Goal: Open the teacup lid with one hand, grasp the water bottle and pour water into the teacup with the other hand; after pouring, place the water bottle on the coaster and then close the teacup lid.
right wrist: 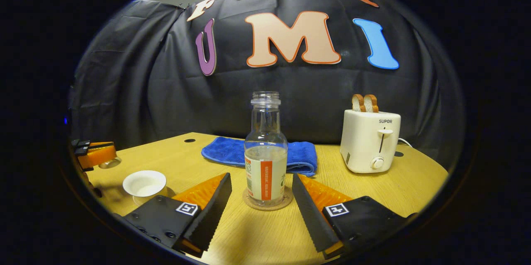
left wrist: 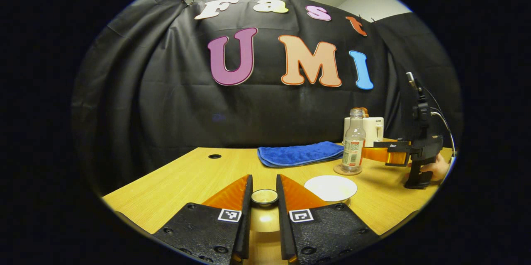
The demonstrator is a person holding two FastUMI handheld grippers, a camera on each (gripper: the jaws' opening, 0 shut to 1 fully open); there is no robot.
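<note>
left claw (left wrist: 264, 198) gripping lid (left wrist: 264, 195), water bottle (right wrist: 265, 153) on coaster (right wrist: 267, 203)

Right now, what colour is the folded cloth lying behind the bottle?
Blue. The folded cloth shows best in the right gripper view, behind the water bottle.

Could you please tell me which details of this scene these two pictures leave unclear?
- Left gripper view: the teacup lid sits between the left gripper fingers; contact is hidden.
- Right gripper view: the teacup contents are too small to judge.
- Right gripper view: the bottle hides part of the blue towel.
</note>
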